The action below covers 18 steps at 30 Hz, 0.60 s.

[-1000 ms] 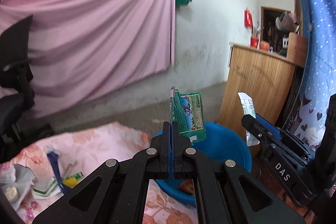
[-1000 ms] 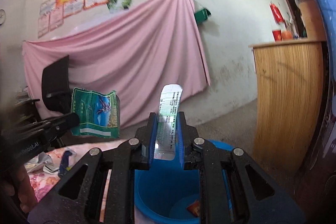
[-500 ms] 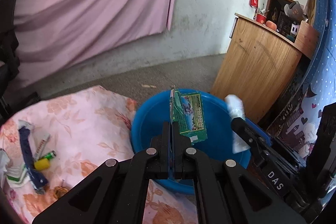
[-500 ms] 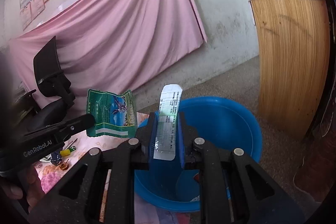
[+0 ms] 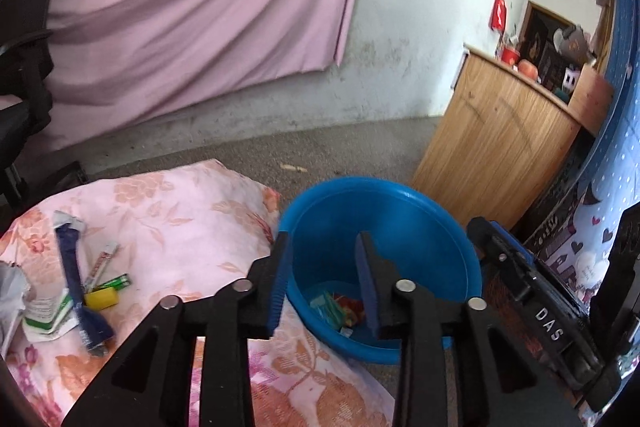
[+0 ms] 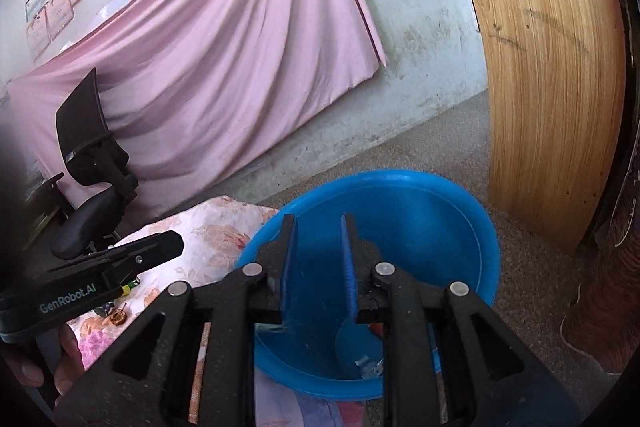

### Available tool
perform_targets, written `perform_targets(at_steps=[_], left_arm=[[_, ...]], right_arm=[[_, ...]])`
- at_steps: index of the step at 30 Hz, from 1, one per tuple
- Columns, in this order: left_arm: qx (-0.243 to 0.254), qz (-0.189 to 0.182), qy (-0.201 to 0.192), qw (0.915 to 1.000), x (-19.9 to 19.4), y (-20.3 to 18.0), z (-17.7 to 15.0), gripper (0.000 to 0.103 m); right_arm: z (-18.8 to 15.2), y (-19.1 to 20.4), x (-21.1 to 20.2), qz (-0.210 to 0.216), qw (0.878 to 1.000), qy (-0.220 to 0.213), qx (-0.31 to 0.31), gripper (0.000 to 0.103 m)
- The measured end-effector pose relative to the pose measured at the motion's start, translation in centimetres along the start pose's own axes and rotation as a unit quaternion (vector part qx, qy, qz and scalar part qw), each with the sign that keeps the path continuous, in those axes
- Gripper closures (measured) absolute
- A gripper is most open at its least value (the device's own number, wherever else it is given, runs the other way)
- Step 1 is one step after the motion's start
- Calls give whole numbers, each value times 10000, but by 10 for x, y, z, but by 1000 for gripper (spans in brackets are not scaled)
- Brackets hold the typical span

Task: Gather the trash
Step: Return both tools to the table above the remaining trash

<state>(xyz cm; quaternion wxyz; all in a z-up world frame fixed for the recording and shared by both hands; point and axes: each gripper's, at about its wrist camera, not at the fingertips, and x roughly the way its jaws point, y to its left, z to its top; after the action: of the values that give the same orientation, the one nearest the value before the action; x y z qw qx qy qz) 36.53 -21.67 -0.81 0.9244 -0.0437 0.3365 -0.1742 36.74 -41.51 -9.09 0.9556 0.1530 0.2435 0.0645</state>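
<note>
Dropping step: both jaws just opened, nothing between them, left hand-held gripper (image 5: 324, 267) and right hand-held gripper (image 6: 318, 255) over blue basin (image 5: 420, 203); wrappers (image 5: 338, 309) lie inside, below. Next I reach leftover trash (image 5: 80, 291), left on floral cloth (image 5: 180, 219).

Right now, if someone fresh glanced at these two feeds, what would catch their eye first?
The bright blue basin on the floor, directly ahead of both the left gripper and right gripper, already holding wrappers. Behind it, the big pink sheet draped over the wall, and leftover litter on the floral cloth.
</note>
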Motion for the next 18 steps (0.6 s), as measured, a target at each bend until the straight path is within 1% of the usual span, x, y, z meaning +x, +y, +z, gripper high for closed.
perform_targets(at_steps=[2, 3, 4, 5, 6, 7, 8, 10, 11, 12, 13, 16, 18], left_arm=[[-4, 48, -259, 9997, -16, 6, -2, 62], [2, 66, -365, 9993, -23, 7, -2, 59], [17, 116, -562, 9983, -36, 11, -4, 51], [11, 178, -703, 9974, -45, 13, -6, 39], [-5, 269, -875, 9958, -54, 16, -7, 31], [-36, 389, -1093, 9932, -67, 20, -9, 16], [-71, 469, -1249, 9910, -75, 23, -10, 7], [-193, 618, -1614, 9848, -97, 33, -14, 4], [-246, 663, -1742, 9822, -105, 38, -15, 3], [-289, 707, -1823, 9803, -111, 43, -17, 2], [-370, 803, -1958, 9767, -121, 50, -19, 2], [-473, 972, -2147, 9707, -138, 64, -26, 2], [-535, 1148, -2279, 9654, -153, 76, -31, 2]], right_arm=[[3, 4, -6, 36, 9999, -114, -23, 47], [5, 6, -9, 48, 9998, -173, -38, 44], [7, 9, -14, 62, 9996, -272, -64, 39], [10, 12, -19, 82, 9992, -377, -89, 37], [11, 14, -23, 96, 9988, -463, -107, 32], [13, 18, -29, 112, 9981, -597, -128, 26], [14, 21, -34, 135, 9972, -721, -149, 23], [18, 29, -44, 180, 9952, -937, -208, 13], [20, 33, -49, 217, 9939, -1053, -239, 10], [21, 37, -53, 257, 9927, -1150, -258, 6], [22, 41, -58, 293, 9913, -1251, -276, 0], [23, 56, -70, 443, 9856, -1589, -357, 0], [22, 67, -76, 597, 9818, -1751, -438, 0]])
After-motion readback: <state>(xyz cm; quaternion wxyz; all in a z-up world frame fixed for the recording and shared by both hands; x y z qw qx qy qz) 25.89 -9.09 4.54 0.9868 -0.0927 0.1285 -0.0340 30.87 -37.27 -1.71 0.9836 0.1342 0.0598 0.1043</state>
